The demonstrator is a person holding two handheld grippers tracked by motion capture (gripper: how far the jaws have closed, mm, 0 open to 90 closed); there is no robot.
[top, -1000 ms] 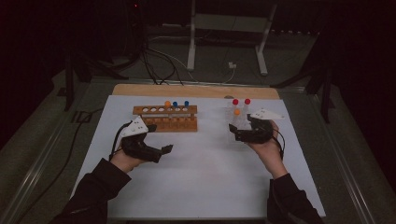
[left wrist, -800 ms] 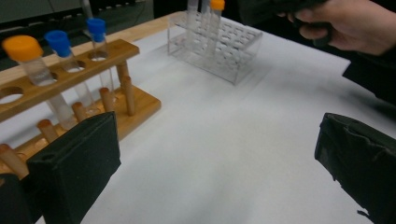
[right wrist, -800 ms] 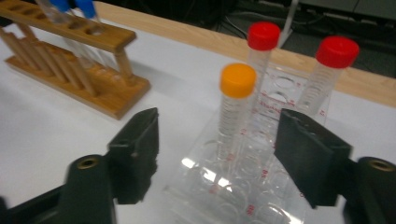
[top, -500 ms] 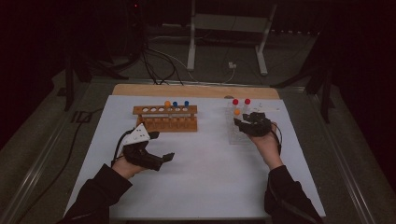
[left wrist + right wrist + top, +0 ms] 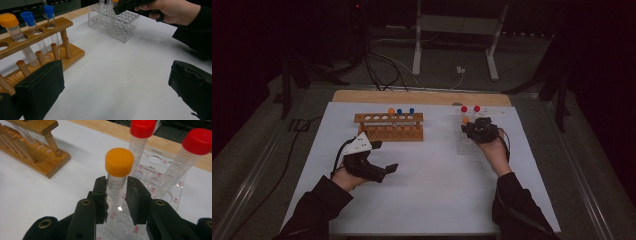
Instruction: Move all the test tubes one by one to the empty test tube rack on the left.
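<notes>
High view: the left gripper is hovering with jaws spread wide and empty, just in front of the wooden rack. At the right, the right gripper is closing narrowly around the orange-capped tube, which is standing upright in the clear plastic rack beside two red-capped tubes.

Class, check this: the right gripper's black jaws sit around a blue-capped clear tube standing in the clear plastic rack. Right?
Not quite: the right gripper has an orange-capped clear tube between its jaws, not blue-capped, as the right gripper view shows. It does stand in the clear plastic rack.
</notes>
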